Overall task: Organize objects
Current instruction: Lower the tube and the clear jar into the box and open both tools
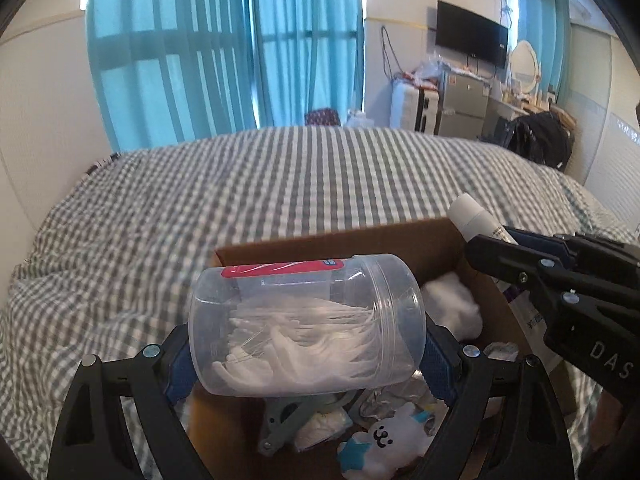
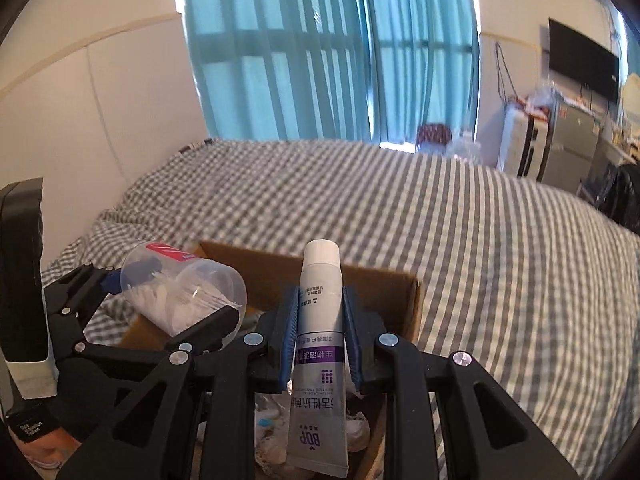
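Observation:
My left gripper is shut on a clear plastic jar of white floss picks with a red label, held on its side above an open cardboard box on the bed. My right gripper is shut on a white and purple toothpaste tube, cap pointing away, over the same box. In the left wrist view the right gripper and the tube's cap show at the right. In the right wrist view the jar in the left gripper shows at the left.
The box holds cotton, a grey clip, a white and blue plush toy and wrapped items. It sits on a grey checked bedspread. Blue curtains, a suitcase, fridge and TV stand beyond.

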Demonstrator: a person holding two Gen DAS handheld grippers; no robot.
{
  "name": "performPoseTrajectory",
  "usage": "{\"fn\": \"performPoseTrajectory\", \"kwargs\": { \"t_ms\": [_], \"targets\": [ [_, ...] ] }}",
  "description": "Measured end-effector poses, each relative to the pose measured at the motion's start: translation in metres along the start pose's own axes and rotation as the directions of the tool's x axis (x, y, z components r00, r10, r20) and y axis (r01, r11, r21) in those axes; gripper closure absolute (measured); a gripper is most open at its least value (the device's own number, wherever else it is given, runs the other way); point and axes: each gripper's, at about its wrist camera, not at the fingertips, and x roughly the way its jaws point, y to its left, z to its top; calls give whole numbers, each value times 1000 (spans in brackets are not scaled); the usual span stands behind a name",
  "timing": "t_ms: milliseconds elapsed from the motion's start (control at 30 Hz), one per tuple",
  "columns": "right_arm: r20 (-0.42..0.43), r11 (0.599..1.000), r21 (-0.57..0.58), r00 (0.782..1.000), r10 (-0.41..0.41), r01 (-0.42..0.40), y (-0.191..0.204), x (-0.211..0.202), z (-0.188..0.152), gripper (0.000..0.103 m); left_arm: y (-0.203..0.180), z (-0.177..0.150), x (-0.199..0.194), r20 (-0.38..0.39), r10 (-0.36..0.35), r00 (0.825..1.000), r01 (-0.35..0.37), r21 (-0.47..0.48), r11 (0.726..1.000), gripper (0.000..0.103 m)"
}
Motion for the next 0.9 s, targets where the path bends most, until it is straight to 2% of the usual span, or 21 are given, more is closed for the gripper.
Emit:
{"fn": "performPoseTrajectory", "kwargs": {
  "t_ms": [233,400,500,533,600,700,733,900],
  "targets": [
    [-41,1000,3,999,24,-24,-3,11,-15,80,-8,-3,4,-47,14,999,-12,36,999,12],
    [-50,1000,-12,998,24,-25,0,4,-14,78,-13,-4,-2,-54,-1,999,4,47,999,11],
    [-46,1000,-17,999,11,-12,4,-9,-7,54,-11,-1,-10,-83,-12,997,14,19,1000,11],
    [-42,1000,-17,999,-3,2,5,-15,-6,50,-10,0,-15,-77,-10,997,10,4,1000,11],
    [-31,999,-14,999,-30,30,5,-29,-2,50,-6,6,-32,-48,-1,999,0,-23,1000,5],
    [-1,999,-9,999,-40,40,5,-58,4,43,-7,16,-68,36,23,999,-22,-23,999,0],
    [10,999,-10,999,-50,50,6,-69,6,38,-7,20,-77,55,33,998,-32,-19,999,0],
    [100,997,-7,992,-80,81,14,-136,19,35,-12,35,-142,151,68,986,-69,-4,998,0]
  ]
}}
